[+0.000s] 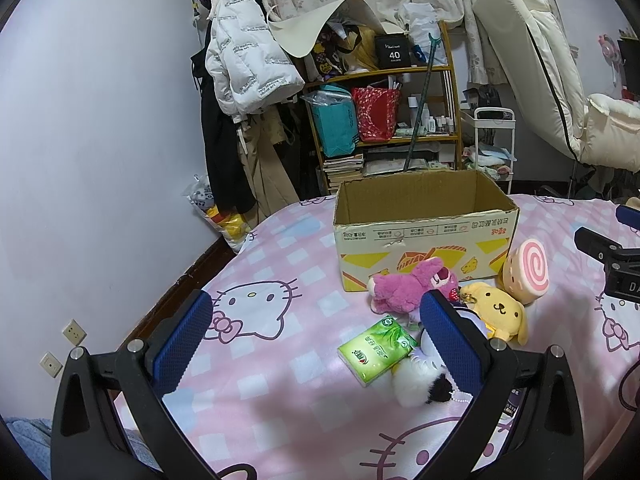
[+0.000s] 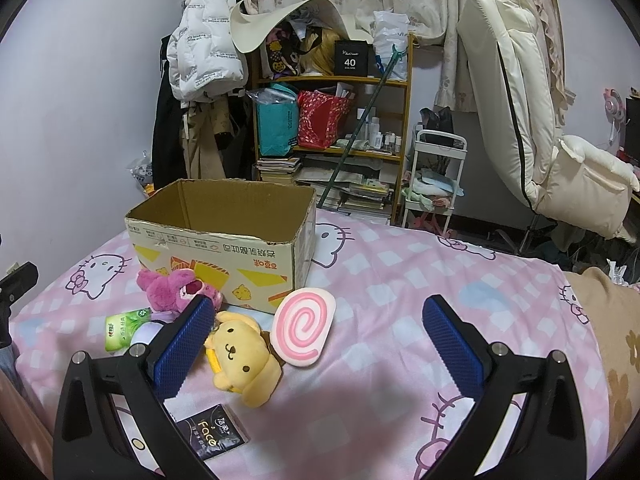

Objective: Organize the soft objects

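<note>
Brown cardboard made the open box (image 2: 220, 224), which sat in the middle left of the right wrist picture with nothing showing inside. Soft toys lay on the pink cat bedsheet (image 2: 400, 280) just in front of it. The yellow dog toy (image 2: 240, 356) lay low and left of center, right beside the left finger of the right gripper (image 2: 318, 344). That gripper was wide open and held nothing. It looked nearer to the dog than the left gripper (image 1: 316, 344), which was open and held nothing too.

The pink swirl cushion (image 2: 304, 328) leaned against the dog. The pink bear (image 2: 176, 288) lay touching the box front.

A black pack (image 2: 212, 436) at the bottom said "Face". A black box (image 2: 351, 58) on the shelf said "40". The green tissue pack (image 1: 376, 350) had writing too small to read.
</note>
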The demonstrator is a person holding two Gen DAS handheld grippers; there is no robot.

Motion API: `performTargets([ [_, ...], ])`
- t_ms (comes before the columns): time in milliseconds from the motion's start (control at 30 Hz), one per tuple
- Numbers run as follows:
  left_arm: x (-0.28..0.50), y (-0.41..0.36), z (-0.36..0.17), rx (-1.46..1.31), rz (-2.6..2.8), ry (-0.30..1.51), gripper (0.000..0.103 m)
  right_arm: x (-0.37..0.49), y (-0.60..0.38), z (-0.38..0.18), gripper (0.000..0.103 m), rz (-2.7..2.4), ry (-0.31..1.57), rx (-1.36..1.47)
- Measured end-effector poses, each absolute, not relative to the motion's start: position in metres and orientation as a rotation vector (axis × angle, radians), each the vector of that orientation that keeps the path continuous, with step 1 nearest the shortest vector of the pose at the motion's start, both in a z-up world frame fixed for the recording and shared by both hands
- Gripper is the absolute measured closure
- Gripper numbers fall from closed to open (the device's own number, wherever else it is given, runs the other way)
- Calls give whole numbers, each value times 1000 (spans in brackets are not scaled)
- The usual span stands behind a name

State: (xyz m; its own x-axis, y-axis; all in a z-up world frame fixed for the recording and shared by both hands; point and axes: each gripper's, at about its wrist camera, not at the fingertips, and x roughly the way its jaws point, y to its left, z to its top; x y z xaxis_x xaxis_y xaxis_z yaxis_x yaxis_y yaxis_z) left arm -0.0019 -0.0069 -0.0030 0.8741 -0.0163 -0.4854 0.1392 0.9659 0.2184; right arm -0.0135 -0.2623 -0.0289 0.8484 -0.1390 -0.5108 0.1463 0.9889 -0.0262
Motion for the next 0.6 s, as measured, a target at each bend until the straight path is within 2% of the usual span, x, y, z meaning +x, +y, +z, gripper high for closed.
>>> performTargets([
  [600,-2,-7,-3,251,-80,503,1,-14,-262,-29,0,-150,537,15],
])
